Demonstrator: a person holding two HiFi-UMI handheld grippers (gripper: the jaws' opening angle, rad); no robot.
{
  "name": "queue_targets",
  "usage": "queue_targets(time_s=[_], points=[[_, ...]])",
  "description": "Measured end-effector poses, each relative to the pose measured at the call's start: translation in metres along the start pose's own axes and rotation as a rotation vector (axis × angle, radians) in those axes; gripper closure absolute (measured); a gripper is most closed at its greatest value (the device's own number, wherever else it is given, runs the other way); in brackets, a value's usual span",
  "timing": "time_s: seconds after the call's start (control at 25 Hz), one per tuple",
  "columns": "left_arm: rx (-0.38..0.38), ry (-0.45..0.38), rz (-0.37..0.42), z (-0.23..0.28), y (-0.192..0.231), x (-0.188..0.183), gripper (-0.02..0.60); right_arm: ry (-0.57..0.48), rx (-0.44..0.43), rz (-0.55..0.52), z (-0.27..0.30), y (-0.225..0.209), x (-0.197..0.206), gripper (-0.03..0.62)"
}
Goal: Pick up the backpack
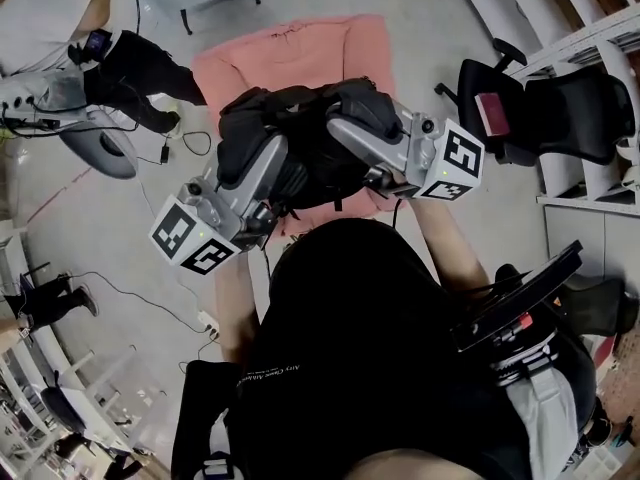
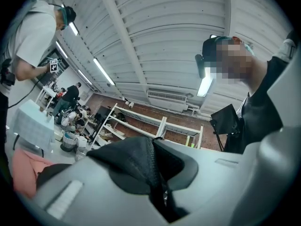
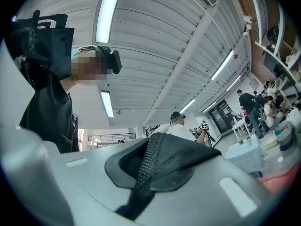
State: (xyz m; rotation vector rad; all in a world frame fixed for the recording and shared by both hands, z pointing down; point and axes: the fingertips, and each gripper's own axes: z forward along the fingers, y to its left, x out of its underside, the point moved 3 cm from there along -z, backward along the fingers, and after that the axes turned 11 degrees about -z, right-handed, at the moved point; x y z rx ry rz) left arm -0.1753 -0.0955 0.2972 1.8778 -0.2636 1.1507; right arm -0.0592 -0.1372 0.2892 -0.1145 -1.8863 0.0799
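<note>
The black backpack [image 1: 268,114] hangs lifted in front of me, above a pink mat [image 1: 290,53] on the floor. My left gripper [image 1: 266,160] grips its left side and my right gripper [image 1: 342,128] its right side, with the fingertips buried in the fabric. In the left gripper view the left gripper [image 2: 154,182] is shut on a fold of black backpack fabric [image 2: 136,157] with a zipper line. In the right gripper view the right gripper [image 3: 145,175] is shut on a ribbed black backpack strap [image 3: 157,161]. Both gripper views look up toward the ceiling.
Another person [image 1: 110,58] stands at the far left beside cables and a power strip [image 1: 207,321]. A black office chair [image 1: 560,118] and white shelving [image 1: 600,48] stand at the right. More people and tables show far off in both gripper views.
</note>
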Motion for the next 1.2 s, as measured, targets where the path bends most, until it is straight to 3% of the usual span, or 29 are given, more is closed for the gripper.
queue_targets(time_s=[1.2], points=[[-0.029, 0.039, -0.051, 0.004, 0.007, 0.012, 0.557, 0.061, 0.005, -0.016, -0.003, -0.002, 0.012, 0.56]])
